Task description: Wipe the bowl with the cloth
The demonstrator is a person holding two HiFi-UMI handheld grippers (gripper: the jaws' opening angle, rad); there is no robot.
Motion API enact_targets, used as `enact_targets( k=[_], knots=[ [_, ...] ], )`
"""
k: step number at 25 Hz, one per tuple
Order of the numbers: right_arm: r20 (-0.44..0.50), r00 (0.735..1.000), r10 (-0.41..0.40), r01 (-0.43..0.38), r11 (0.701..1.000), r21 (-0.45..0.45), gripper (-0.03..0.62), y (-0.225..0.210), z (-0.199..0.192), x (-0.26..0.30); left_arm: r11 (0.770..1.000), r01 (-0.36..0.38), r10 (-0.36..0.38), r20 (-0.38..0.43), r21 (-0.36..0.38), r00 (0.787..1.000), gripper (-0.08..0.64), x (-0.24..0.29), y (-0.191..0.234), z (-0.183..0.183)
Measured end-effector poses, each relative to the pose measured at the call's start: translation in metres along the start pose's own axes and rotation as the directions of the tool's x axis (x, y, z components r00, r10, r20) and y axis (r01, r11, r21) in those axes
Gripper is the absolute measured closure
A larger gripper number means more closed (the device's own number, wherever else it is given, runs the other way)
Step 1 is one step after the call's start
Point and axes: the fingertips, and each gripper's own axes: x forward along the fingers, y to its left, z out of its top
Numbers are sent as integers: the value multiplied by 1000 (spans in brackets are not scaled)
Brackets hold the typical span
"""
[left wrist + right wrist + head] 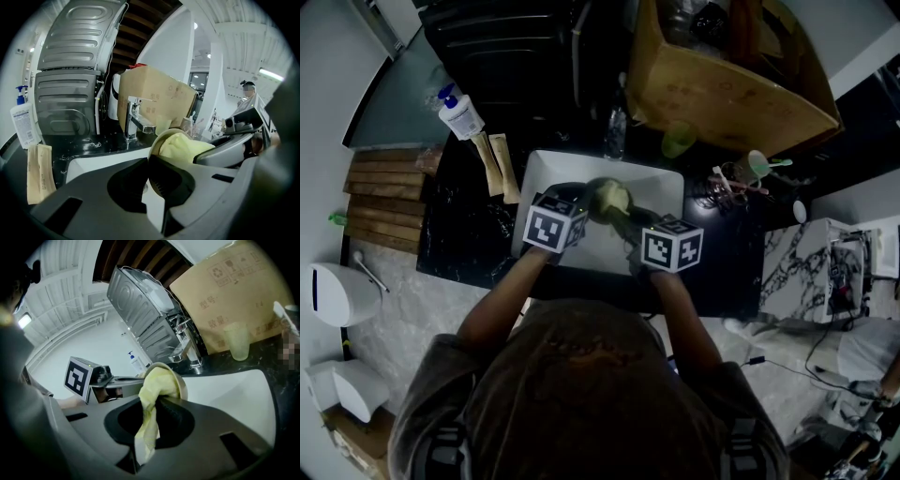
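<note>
Left gripper (149, 174) jaws clamping bowl (155, 143) rim, bowl hanging over sink (661, 199). Right gripper (151, 411) jaws pinching cloth (157, 380), wad pressing inside bowl. Risk: hard wiping levering rim out of grip, bowl dropping; cloth slipping free.

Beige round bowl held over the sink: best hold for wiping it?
Pinch the beige round bowl by its rim wall, from the left, as the left gripper does: it's tipped sideways, mouth facing the yellow cloth in the right gripper.
</note>
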Motion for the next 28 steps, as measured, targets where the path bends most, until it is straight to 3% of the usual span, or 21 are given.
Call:
enact_targets(
  k=[16,28],
  knots=[
    [-69,997,36,-36,999,-1,558,16,-29,17,998,-20,22,37,-56,999,546,-4,16,14],
    [-71,995,67,-68,998,-18,558,29,-20,29,999,3,-3,13,35,1000,545,0,-5,2]
  ],
)
